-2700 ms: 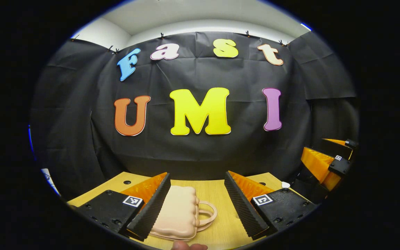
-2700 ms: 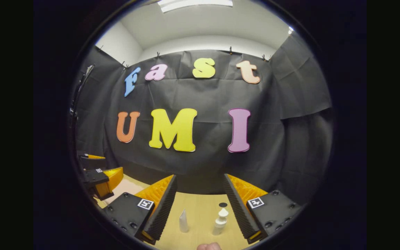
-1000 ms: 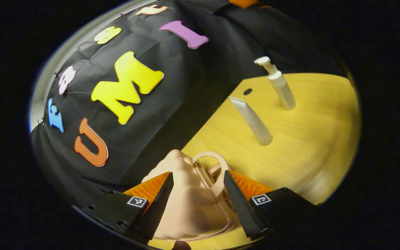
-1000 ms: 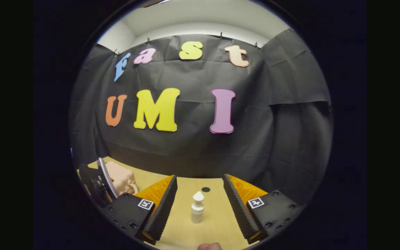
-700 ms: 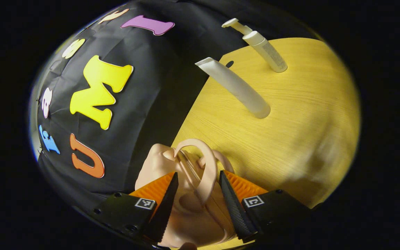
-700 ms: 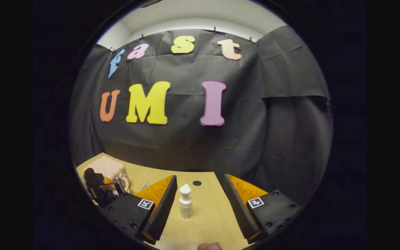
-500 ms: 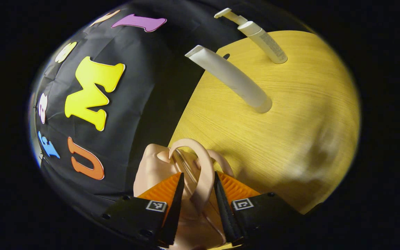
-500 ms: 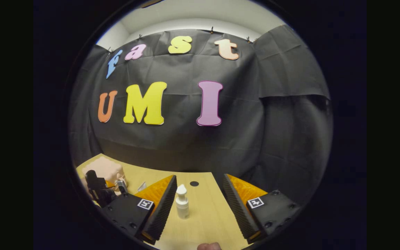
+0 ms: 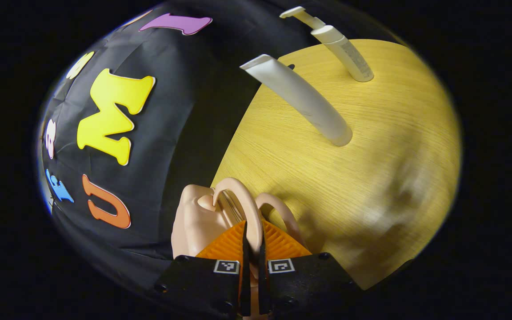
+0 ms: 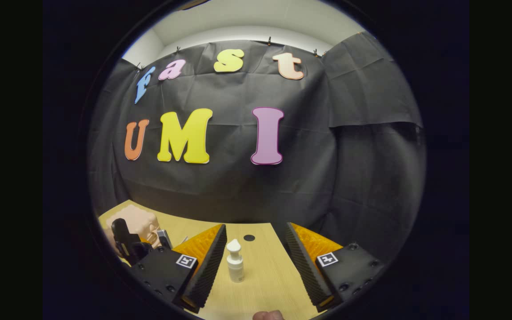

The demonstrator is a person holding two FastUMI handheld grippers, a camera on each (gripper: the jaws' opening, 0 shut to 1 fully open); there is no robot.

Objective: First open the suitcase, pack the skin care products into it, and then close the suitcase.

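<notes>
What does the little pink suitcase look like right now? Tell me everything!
The suitcase is small, peach-pink and puffy, like smooth plastic. It rests on the wooden table near the black wall. It has two loop handles; the left gripper is shut on one handle, the other curves beside it. It looks closed still, though the seam is partly hidden.

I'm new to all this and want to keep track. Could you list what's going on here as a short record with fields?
left gripper: shut on one handle of the suitcase
right gripper: open, holding nothing
suitcase: pink, looks closed, on the table
pump bottle: upright, between the right gripper's fingers, untouched
tube: white, standing on its cap
packed so far: nothing
</notes>
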